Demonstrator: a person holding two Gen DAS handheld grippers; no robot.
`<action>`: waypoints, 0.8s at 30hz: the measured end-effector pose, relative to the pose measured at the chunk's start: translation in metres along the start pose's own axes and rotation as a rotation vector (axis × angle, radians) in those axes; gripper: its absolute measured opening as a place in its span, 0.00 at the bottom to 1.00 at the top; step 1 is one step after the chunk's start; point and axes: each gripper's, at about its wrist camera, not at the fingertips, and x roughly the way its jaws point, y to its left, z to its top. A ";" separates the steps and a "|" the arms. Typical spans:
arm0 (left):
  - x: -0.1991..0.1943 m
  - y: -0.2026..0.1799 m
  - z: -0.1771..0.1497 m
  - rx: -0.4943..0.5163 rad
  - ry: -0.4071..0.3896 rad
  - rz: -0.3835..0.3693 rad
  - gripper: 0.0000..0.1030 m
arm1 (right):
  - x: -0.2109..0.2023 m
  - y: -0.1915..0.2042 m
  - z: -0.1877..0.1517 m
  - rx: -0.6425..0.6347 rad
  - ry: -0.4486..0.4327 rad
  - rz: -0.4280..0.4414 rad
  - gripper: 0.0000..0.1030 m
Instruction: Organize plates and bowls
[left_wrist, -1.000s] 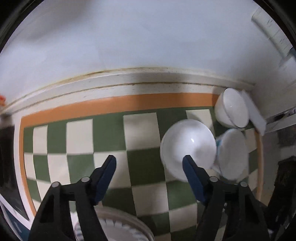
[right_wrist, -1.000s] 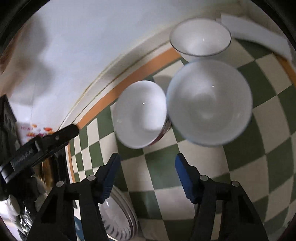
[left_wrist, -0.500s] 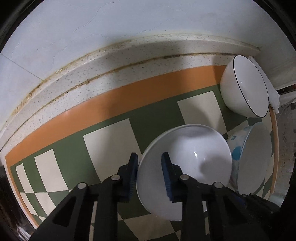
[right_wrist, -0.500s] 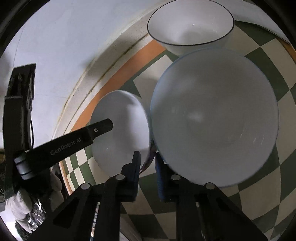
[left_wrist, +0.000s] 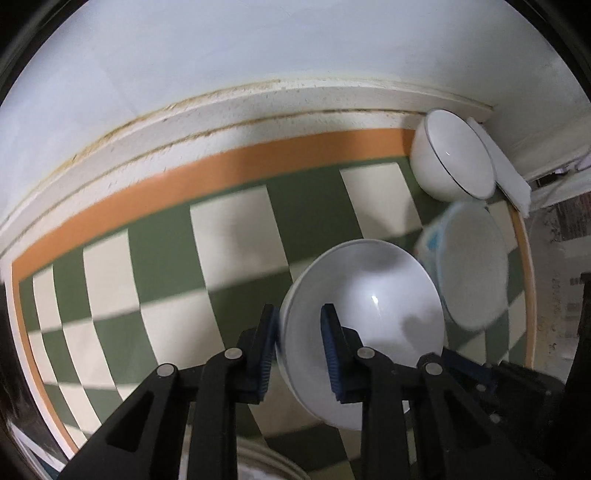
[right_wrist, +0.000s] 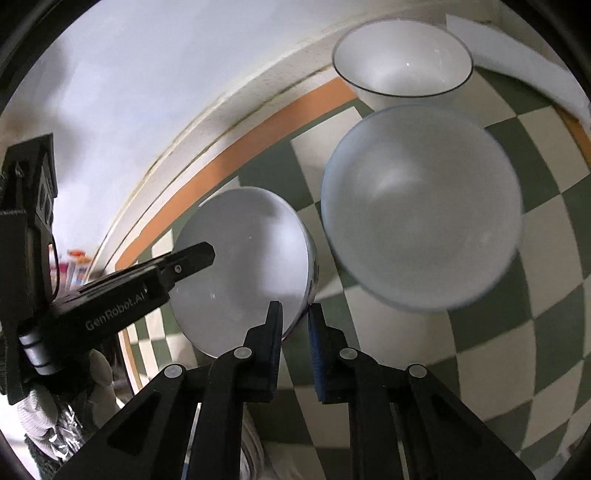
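So both grippers are on the same plain white bowl (left_wrist: 364, 321) right now. The left gripper (left_wrist: 297, 332) has its jaws clamped over the near rim, one pad inside and one outside, and the right gripper (right_wrist: 295, 332) is pinching the opposite rim the same way. The bowl sits over the checkered table, roughly mid-way along the right side, and looks tilted; I can't tell if it's lifted off or still touching.

What worries me: two rim pinches on glazed ceramic is a slippery hold. If the hands pull unevenly, the bowl could twist out of one set of jaws and swing into the blue-patterned bowl (right_wrist: 421, 206) just beside it. That one is close enough to get clipped on any sideways move.

Looks-wise, the held bowl is smooth, glossy and shallow, with a dark reddish band on its outside wall in the right wrist view. A black-rimmed bowl (right_wrist: 402, 59) sits in the table's far right corner, against a folded white cloth (left_wrist: 498, 162).
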 end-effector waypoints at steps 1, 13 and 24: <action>-0.004 -0.002 -0.011 -0.006 0.000 -0.003 0.21 | -0.007 0.002 -0.006 -0.028 0.001 -0.004 0.14; -0.001 -0.055 -0.076 0.006 -0.023 0.041 0.20 | -0.038 -0.017 -0.080 -0.167 0.044 -0.051 0.01; 0.024 -0.023 -0.087 -0.069 0.072 0.052 0.20 | -0.009 -0.054 -0.075 -0.071 0.152 0.067 0.15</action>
